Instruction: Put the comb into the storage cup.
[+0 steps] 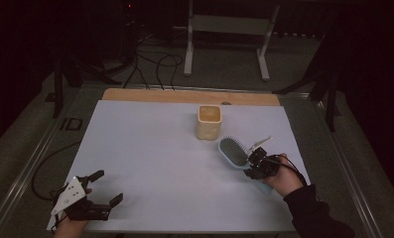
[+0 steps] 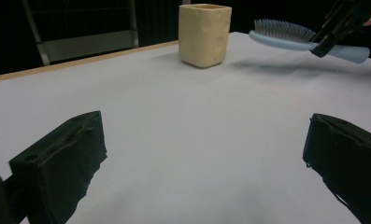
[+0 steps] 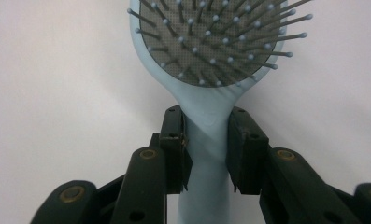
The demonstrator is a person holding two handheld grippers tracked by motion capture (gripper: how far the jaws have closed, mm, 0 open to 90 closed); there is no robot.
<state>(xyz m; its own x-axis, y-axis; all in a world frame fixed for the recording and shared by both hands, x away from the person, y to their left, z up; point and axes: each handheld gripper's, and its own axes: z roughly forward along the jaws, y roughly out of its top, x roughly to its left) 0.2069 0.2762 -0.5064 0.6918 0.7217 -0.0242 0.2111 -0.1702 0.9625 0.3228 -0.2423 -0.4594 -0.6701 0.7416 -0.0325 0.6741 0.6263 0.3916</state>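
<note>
A light blue hairbrush point(image 1: 232, 151) with grey bristles is held off the white table sheet at the right, bristles up. My right gripper point(image 1: 257, 163) is shut on its handle point(image 3: 206, 135), just below the head point(image 3: 220, 37). From the left gripper view the hairbrush point(image 2: 286, 35) hangs level above the sheet, casting a shadow. A cream square cup point(image 1: 208, 122) stands upright at the back middle, a short way from the brush head. My left gripper point(image 1: 105, 188) rests open at the front left corner, nothing between its fingers point(image 2: 64, 158).
The white sheet point(image 1: 160, 163) covers most of the table, with a wooden strip point(image 1: 150, 95) bare along the far edge. Beyond it are cables on the floor and a white metal frame point(image 1: 229, 25). Wide free room lies between the two grippers.
</note>
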